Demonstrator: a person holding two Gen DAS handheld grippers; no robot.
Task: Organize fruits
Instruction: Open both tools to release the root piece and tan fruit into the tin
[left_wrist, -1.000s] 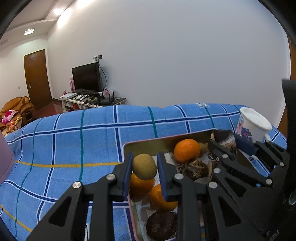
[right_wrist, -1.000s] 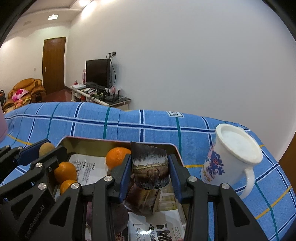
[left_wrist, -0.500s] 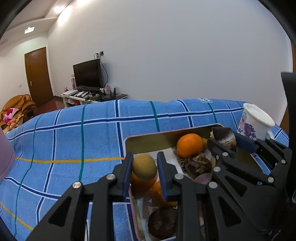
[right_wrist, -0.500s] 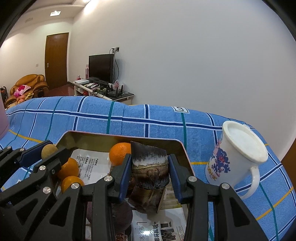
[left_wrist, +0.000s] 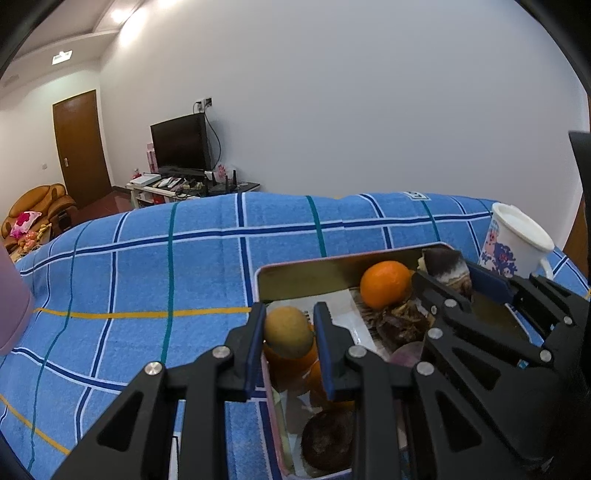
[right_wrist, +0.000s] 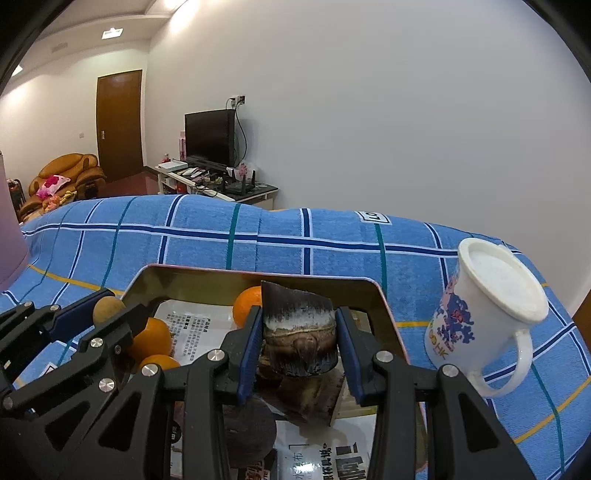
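- On the blue checked cloth (left_wrist: 147, 266) sits a shallow metal tray (left_wrist: 306, 273), with a white mug (right_wrist: 487, 314) just beside its right edge, tilted toward the camera.
- Inside the tray: an orange (left_wrist: 386, 284) at the back, two more oranges (right_wrist: 153, 339) at the left, a dark round fruit (left_wrist: 328, 443) near the front, printed paper (right_wrist: 195, 328) under it all.
- Left gripper (left_wrist: 289, 332) is clamped on a yellow-brown fruit (left_wrist: 288, 332), held over the tray's left edge above the oranges.
- Right gripper (right_wrist: 299, 343) pinches a dark husk piece (right_wrist: 299, 332) above the tray's middle.
- Open cloth stretches left and behind the tray.
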